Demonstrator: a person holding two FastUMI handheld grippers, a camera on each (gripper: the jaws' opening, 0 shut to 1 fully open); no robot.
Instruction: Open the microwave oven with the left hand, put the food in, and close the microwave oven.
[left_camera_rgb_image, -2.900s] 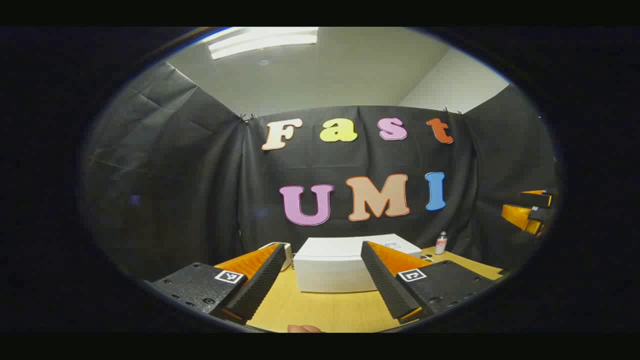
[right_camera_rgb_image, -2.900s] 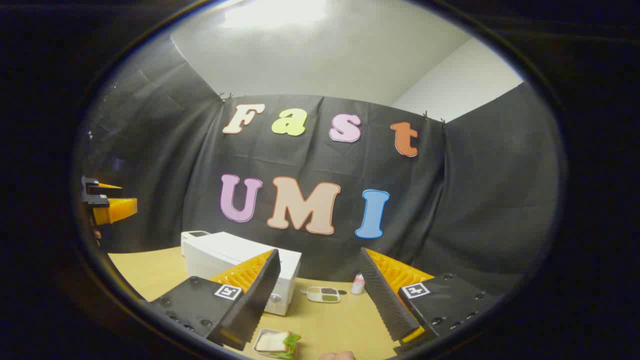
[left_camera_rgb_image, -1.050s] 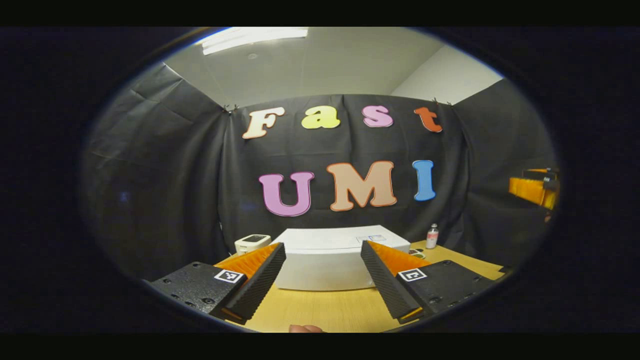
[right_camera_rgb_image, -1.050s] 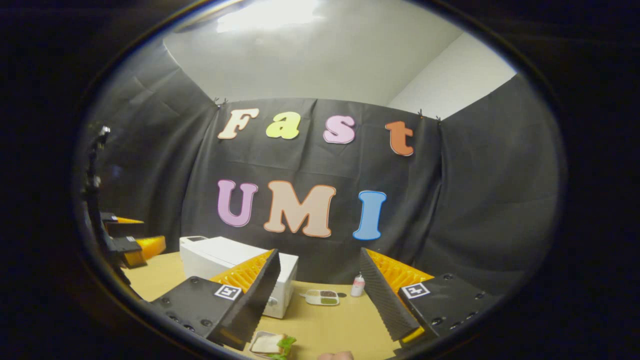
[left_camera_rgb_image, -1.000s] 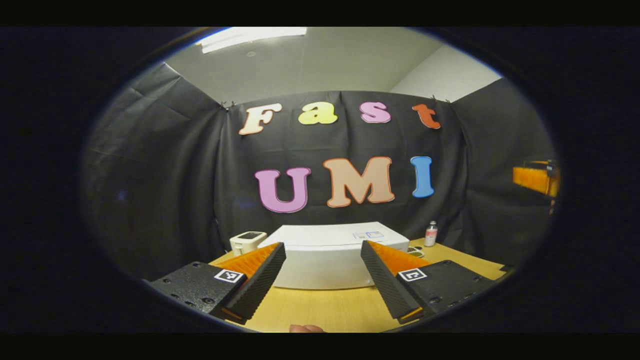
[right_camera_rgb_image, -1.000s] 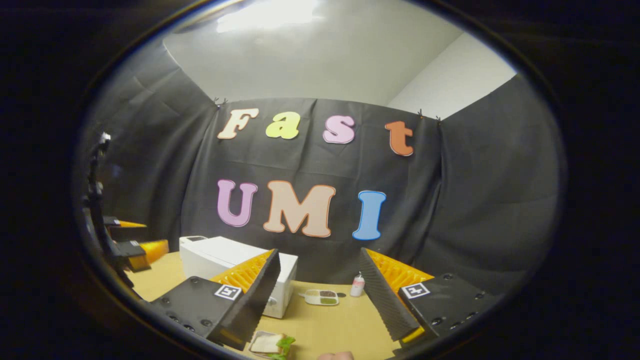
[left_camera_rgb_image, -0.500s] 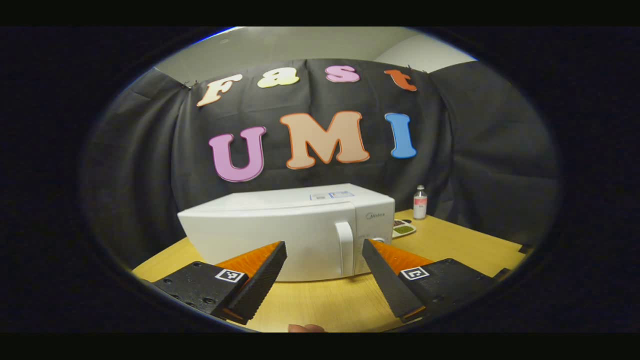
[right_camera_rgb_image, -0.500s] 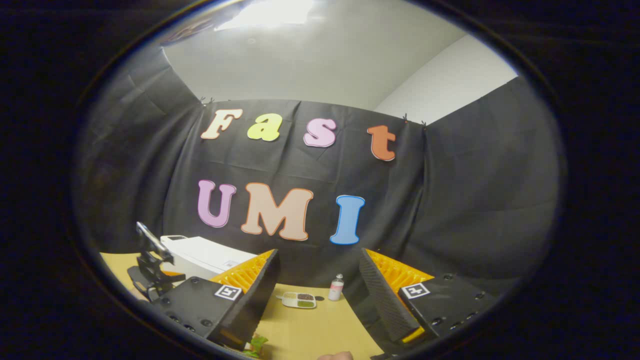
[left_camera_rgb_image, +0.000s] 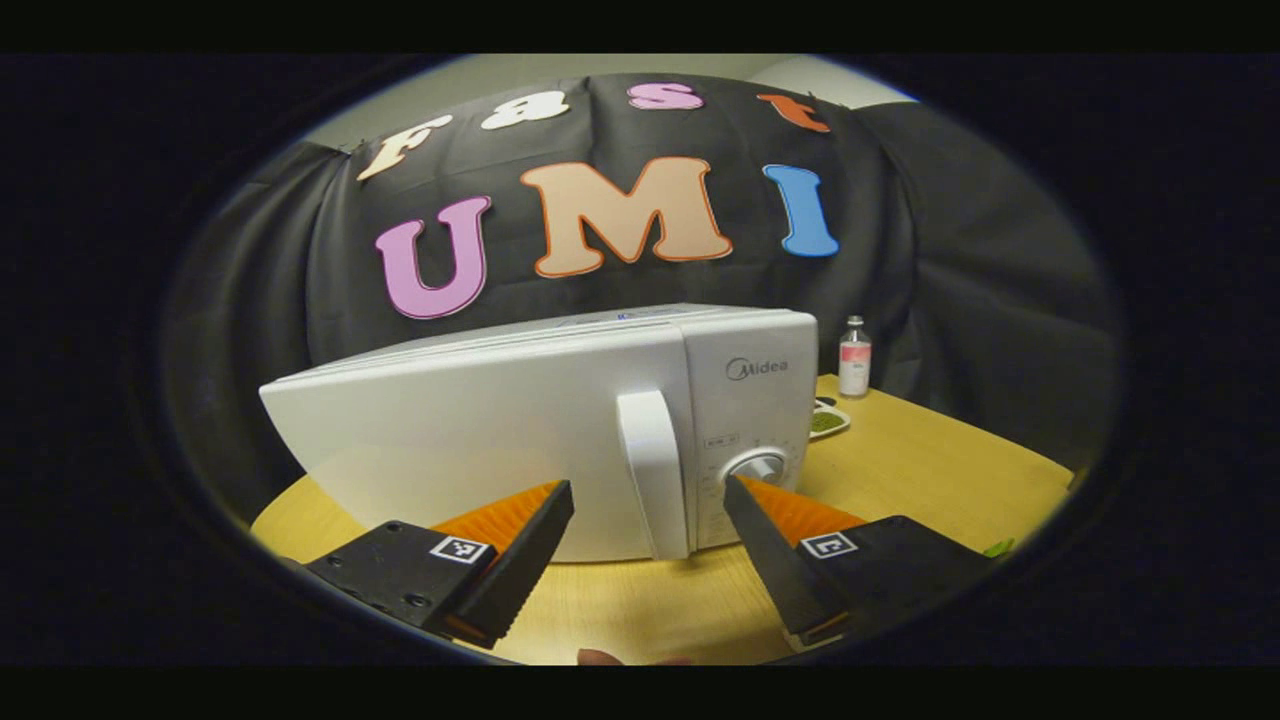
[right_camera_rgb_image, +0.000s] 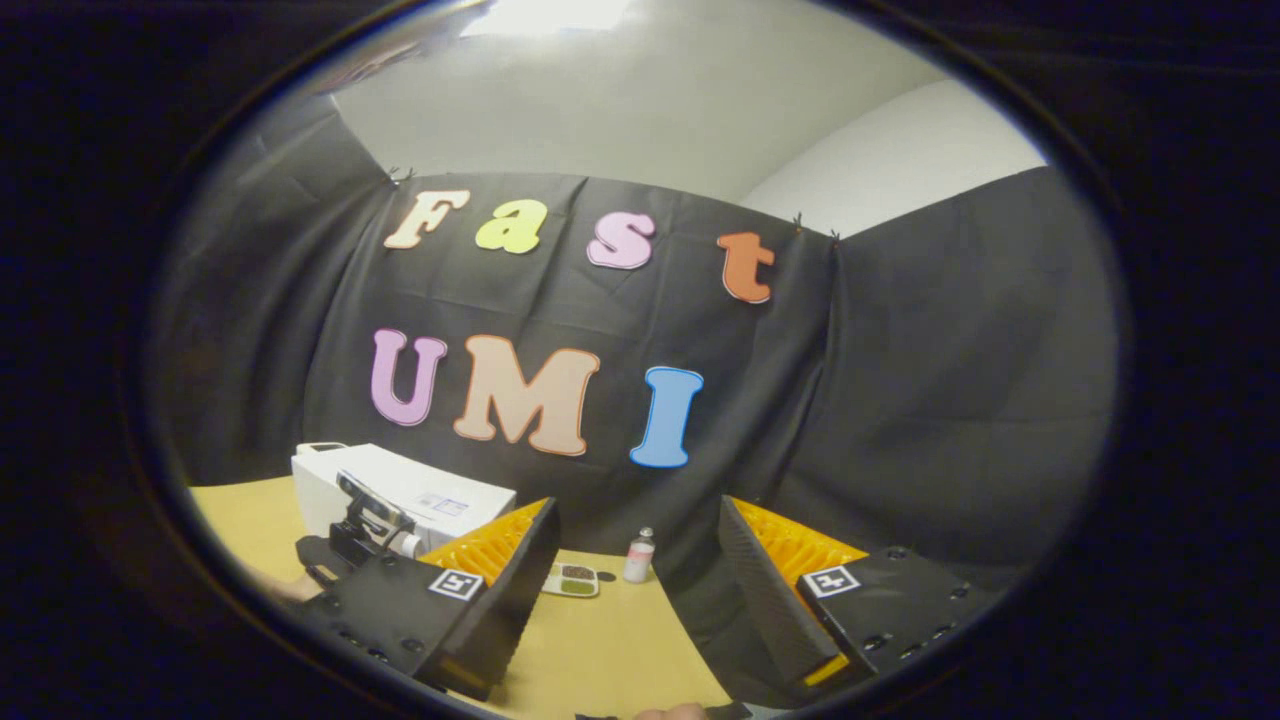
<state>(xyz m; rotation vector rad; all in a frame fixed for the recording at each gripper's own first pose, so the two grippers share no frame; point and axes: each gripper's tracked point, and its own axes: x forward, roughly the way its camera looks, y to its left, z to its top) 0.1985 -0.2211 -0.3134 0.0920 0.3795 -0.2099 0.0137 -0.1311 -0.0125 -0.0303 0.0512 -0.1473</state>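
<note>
A white microwave oven stands on the wooden table, its door shut. A white vertical handle runs down the door beside the control panel with a round knob. My left gripper is open just in front of the door, the handle standing between its two fingers without touching them. My right gripper is open and held high over the table with nothing in it. In the right gripper view the microwave lies at the left, with the left gripper's rear body in front of it.
A small bottle with a pink label stands at the back right of the table, also the bottle in the right gripper view. Beside it lies a small divided dish with green and brown contents. The black cloth wall closes in behind.
My left gripper has dropped and moved in close to the microwave door, bringing the handle between its fingers. My right gripper has swung right, and the tray with the sandwich has left its view.
</note>
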